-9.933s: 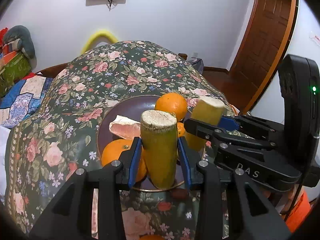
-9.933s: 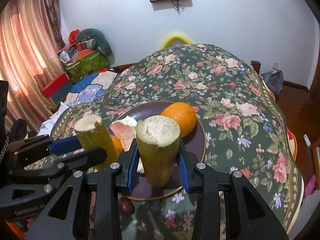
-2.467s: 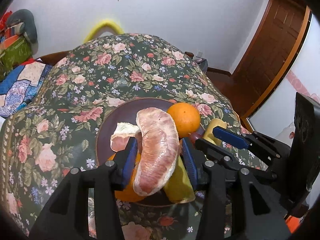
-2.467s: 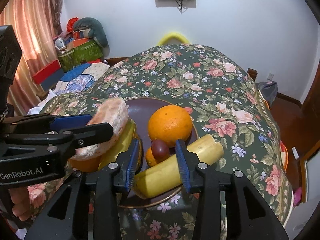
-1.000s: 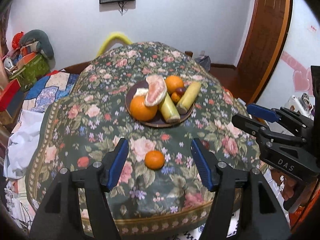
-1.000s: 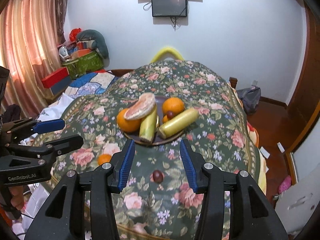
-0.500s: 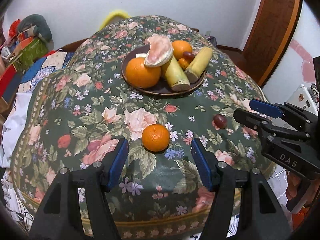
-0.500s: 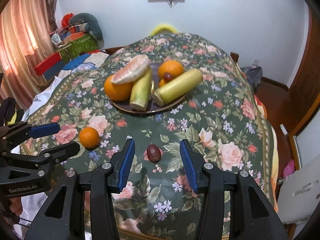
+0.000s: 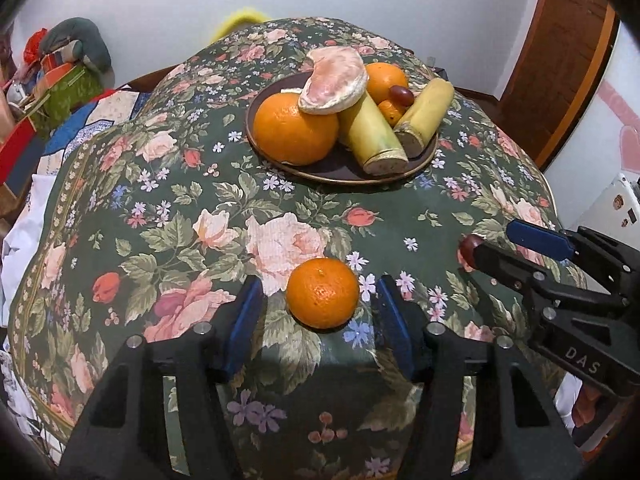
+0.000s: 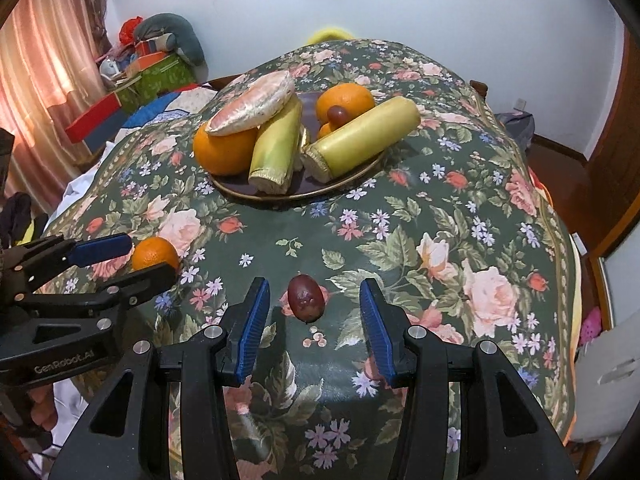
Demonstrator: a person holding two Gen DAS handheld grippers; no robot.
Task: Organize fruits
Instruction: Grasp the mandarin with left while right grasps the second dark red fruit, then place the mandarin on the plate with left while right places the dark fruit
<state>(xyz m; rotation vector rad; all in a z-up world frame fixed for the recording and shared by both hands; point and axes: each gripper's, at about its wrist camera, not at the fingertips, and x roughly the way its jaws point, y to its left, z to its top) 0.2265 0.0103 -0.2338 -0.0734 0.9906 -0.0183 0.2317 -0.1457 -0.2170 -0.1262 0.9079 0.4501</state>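
A small mandarin [image 9: 322, 293] lies on the floral tablecloth between the open jaws of my left gripper [image 9: 320, 304], untouched; it also shows in the right wrist view [image 10: 155, 253]. A dark red jujube [image 10: 305, 297] lies between the open jaws of my right gripper [image 10: 310, 304]; in the left wrist view it [image 9: 467, 245] is partly hidden behind the right gripper. Farther back, a brown plate [image 9: 316, 170] holds a large orange [image 9: 295, 128], a pomelo segment [image 9: 334, 80], two sugarcane pieces [image 9: 374, 134], another orange [image 9: 386, 76] and a jujube [image 9: 401, 95].
The round table [image 10: 460, 208] is covered by a dark green floral cloth that drops off at the near edge. Boxes and bags [image 10: 152, 68] are piled at the back left by a curtain. A wooden door [image 9: 568, 48] stands at the right.
Both grippers have moved down and closer to the table. The mandarin now sits between the left jaws and the jujube between the right jaws. Both stay open.
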